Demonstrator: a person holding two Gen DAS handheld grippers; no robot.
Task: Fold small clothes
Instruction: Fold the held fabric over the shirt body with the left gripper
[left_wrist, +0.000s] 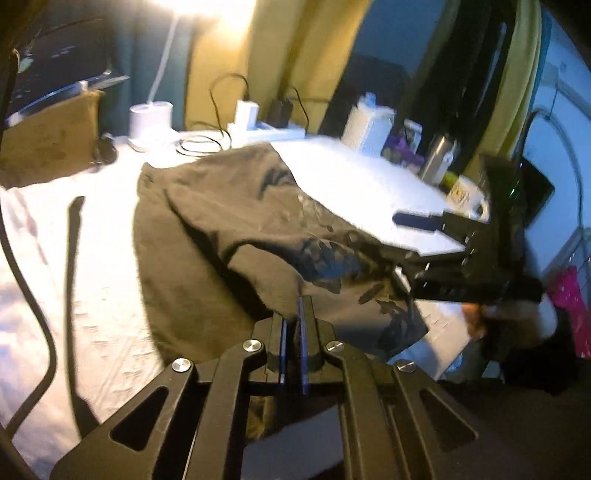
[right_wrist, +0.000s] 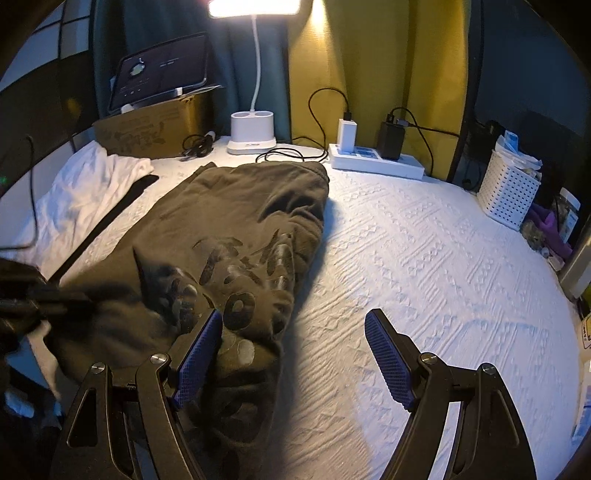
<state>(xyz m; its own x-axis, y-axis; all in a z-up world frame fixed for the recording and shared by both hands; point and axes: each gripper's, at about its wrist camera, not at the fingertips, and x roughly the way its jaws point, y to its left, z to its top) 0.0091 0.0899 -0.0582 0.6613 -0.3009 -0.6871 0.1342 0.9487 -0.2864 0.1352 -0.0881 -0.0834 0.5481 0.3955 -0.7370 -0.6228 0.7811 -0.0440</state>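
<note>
A dark olive printed T-shirt (right_wrist: 236, 236) lies on the white quilted bed (right_wrist: 424, 266), its near hem pinched by the left hand-held gripper (left_wrist: 293, 314); the right hand-held gripper (right_wrist: 293, 332) hangs with jaws apart, empty. A fold is judged under way; carrying the hem across evenly is called for next.

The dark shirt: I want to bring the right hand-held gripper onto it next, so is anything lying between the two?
Nothing visible. The right hand-held gripper hangs open at the dark shirt's near right edge, one finger already over the fabric, the other over bare white bedspread. The left hand-held gripper is shut on the near edge.
</note>
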